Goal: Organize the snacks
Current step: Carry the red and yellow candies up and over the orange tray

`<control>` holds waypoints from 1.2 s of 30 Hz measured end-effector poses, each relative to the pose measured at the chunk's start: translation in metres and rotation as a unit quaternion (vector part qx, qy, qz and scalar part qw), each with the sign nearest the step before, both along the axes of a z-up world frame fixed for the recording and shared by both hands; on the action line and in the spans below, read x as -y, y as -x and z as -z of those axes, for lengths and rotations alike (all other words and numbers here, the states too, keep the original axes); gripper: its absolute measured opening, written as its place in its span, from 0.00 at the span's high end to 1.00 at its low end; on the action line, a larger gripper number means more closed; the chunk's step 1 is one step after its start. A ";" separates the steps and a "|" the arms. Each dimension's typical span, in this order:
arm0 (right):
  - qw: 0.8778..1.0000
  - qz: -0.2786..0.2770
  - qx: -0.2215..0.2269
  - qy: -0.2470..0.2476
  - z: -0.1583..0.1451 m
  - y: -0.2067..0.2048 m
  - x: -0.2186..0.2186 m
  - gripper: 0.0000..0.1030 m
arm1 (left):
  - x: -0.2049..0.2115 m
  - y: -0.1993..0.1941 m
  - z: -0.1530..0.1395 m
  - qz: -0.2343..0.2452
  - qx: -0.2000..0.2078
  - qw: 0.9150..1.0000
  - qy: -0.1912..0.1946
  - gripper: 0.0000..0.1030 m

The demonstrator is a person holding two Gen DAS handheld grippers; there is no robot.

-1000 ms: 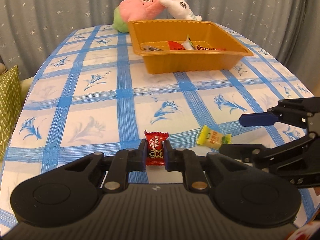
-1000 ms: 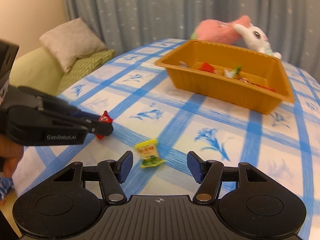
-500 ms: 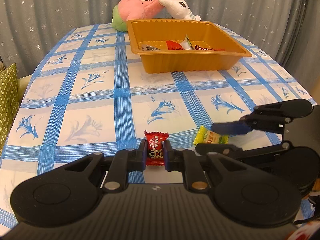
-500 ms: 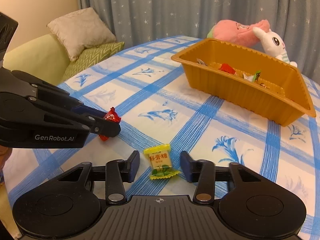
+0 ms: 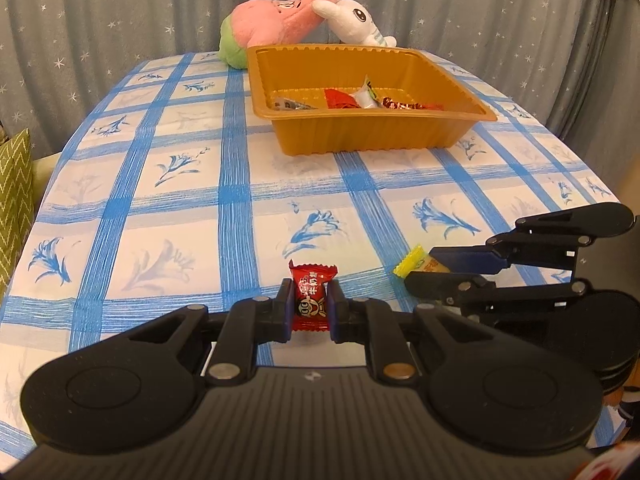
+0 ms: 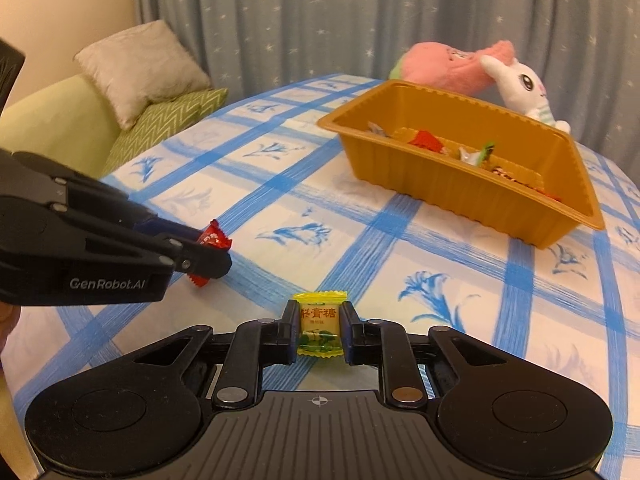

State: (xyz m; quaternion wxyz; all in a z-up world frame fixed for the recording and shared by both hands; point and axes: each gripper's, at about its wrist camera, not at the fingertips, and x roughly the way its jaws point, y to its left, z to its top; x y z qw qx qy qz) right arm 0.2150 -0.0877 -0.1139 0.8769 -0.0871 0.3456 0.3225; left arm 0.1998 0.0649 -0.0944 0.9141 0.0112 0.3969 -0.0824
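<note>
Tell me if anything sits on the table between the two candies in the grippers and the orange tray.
Nothing visible does. The red candy in the left gripper and the yellow candy between the closing jaws of the right gripper face only bare tablecloth up to the orange tray. The plush toys lie behind the tray.

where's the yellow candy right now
The yellow candy lies on the checked tablecloth between the closing fingers of the right gripper, right of the red candy in the left gripper.
</note>
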 end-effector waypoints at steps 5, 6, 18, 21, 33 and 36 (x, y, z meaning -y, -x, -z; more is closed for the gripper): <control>1.000 0.011 0.000 -0.003 -0.005 0.000 0.005 0.80 | 0.004 -0.001 -0.003 0.000 0.002 1.000 0.005 0.86; 1.000 0.013 0.000 -0.004 -0.006 0.000 0.006 0.80 | 0.004 -0.002 -0.004 0.000 0.002 1.000 0.006 0.86; 0.999 0.051 0.001 -0.011 -0.018 -0.006 0.025 0.80 | 0.015 -0.007 -0.012 0.002 0.010 1.000 0.017 0.86; 0.998 0.064 0.004 -0.013 -0.023 -0.010 0.032 0.80 | 0.019 -0.011 -0.016 0.000 0.012 1.000 0.026 0.86; 0.992 0.118 0.021 -0.031 -0.058 -0.034 0.074 0.80 | 0.041 -0.036 -0.036 0.006 0.024 0.999 0.041 0.86; 0.991 0.130 0.021 -0.041 -0.067 -0.043 0.085 0.80 | 0.045 -0.041 -0.040 0.007 0.026 0.999 0.045 0.86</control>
